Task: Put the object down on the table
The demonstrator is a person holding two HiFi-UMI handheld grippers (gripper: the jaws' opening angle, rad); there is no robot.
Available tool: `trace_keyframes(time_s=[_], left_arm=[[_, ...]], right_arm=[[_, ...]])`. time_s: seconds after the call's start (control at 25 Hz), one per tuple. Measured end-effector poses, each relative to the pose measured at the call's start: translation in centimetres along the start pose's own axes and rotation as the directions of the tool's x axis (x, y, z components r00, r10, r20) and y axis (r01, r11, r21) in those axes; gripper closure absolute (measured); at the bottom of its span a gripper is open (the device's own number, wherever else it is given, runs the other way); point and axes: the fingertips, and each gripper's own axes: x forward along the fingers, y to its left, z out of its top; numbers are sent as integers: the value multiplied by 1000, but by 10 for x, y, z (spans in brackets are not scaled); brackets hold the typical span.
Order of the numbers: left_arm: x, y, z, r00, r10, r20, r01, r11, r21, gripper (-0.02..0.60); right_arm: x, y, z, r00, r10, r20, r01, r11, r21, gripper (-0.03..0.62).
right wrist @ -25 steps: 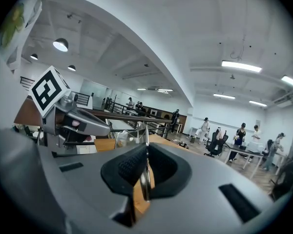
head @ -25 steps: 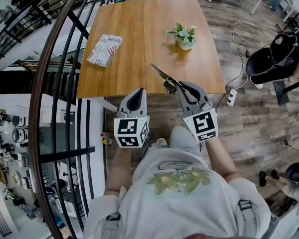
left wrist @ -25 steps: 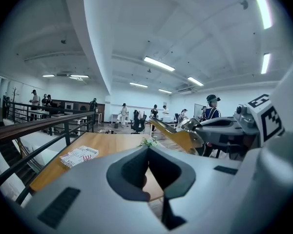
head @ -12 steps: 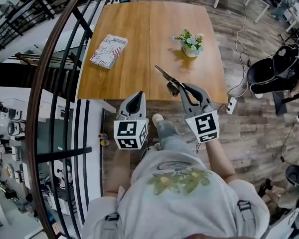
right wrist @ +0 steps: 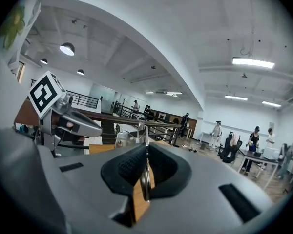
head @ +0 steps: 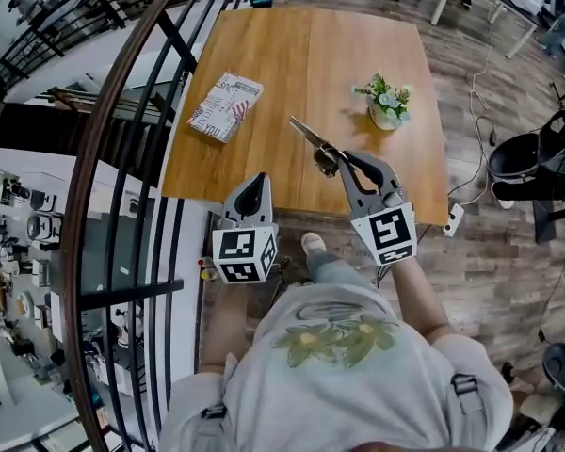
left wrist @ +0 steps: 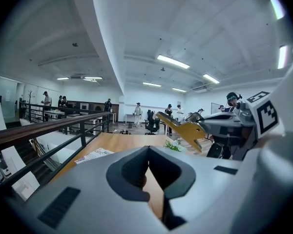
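Thin metal object [head: 310, 138] nipped in right tongs [head: 332, 161], above table [head: 282, 73]; left tongs [head: 256, 180] closed, empty.

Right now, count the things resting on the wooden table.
2. A folded paper lies near the table's left edge; a small potted plant stands toward the right. The metal piece in the right tool is airborne, uncounted. Little could be hidden.

I count one table [head: 292, 73], one booklet [head: 226, 107] and one plant [head: 386, 102]. I see also one tool [head: 311, 137] and two claws: left claw [head: 253, 183], right claw [head: 342, 162].
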Motion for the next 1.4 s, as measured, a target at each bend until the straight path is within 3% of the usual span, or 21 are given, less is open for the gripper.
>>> trace_keyframes(time_s=[0.32,0.6,1.12,1.4], left_arm=[[27,40,17,996,89,21,-88,996,-28,566],[46,52,20,992,123,9,-123,992,-31,566],[80,80,18,976,219,0,-218,974,-65,566],[84,95,12,962,273,-15,-274,958,-84,566]], right_arm=[[58,-13,22,995,83,48,-81,996,-41,580],[94,-19,26,987,146,59,-143,988,-57,580],[152,-35,19,967,245,68,-239,967,-87,580],[180,-30,1,950,311,19,-307,945,-113,580]])
